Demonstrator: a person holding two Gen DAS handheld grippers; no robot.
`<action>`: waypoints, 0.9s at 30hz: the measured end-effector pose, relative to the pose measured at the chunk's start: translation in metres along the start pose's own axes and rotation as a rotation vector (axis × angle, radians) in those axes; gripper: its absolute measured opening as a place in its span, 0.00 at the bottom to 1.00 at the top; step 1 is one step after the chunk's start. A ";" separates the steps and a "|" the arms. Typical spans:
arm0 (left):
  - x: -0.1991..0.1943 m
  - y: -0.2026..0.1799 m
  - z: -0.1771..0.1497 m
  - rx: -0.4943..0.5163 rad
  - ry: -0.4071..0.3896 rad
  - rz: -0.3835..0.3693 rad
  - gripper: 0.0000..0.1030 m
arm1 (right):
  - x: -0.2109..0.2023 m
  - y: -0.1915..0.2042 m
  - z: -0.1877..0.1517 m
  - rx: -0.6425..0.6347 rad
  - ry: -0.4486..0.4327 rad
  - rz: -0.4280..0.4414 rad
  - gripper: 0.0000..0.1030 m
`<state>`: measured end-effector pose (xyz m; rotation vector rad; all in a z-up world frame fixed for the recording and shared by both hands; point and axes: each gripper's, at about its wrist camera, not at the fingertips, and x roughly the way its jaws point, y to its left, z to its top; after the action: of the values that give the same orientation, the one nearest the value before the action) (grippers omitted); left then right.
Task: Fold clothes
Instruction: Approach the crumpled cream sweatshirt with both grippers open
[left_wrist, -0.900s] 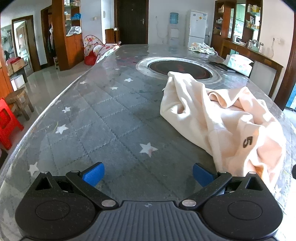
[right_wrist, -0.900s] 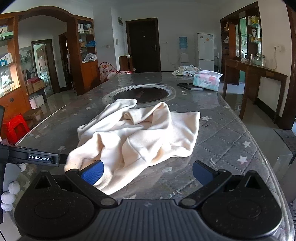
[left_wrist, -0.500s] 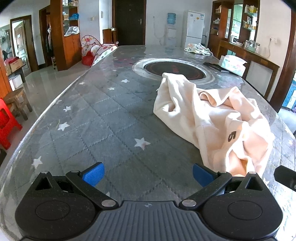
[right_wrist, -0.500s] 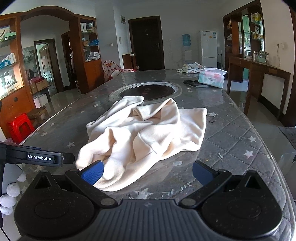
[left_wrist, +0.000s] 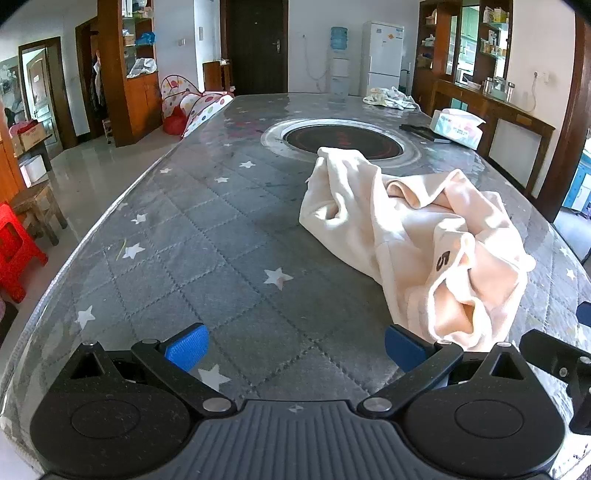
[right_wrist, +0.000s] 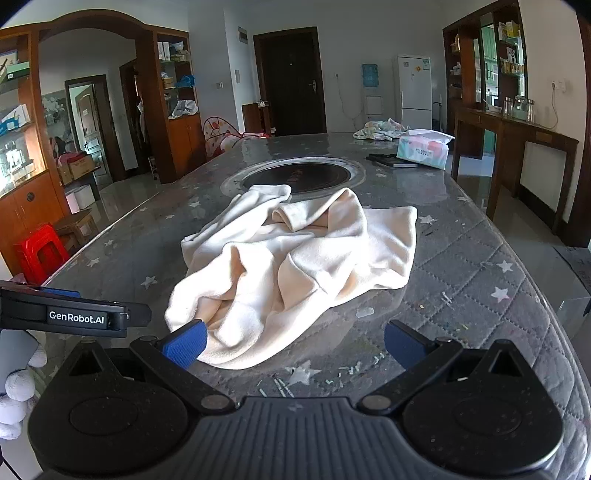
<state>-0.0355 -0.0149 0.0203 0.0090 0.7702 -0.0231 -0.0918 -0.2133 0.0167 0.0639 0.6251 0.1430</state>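
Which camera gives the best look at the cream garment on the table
The right wrist view: the garment lies centred and whole, crumpled, every edge visible. The left wrist view shows it off to the right, its near end partly hidden behind the gripper, though a dark printed mark shows there.

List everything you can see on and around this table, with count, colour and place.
crumpled cream garment: one, cream, near end of table
grey star-patterned quilted table: one, grey, fills foreground
round black inset hotplate: one, black, table centre
tissue pack: one, white and pastel, far right of table
small cloth pile: one, pale, far end
red plastic stool: one, red, floor left
white fridge: one, white, back wall
left gripper: blue pads, open
right gripper: blue pads, open
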 end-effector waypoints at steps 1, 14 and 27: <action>0.000 -0.001 0.000 0.002 0.000 -0.001 1.00 | -0.001 0.000 0.000 0.000 0.001 0.000 1.00; -0.002 -0.009 -0.001 0.029 0.004 0.000 1.00 | -0.001 0.001 -0.001 0.005 0.008 0.002 1.00; 0.002 -0.019 0.001 0.060 0.008 -0.006 1.00 | 0.001 0.004 0.002 -0.007 0.010 0.013 1.00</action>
<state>-0.0338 -0.0339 0.0198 0.0638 0.7775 -0.0516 -0.0899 -0.2090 0.0182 0.0603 0.6346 0.1584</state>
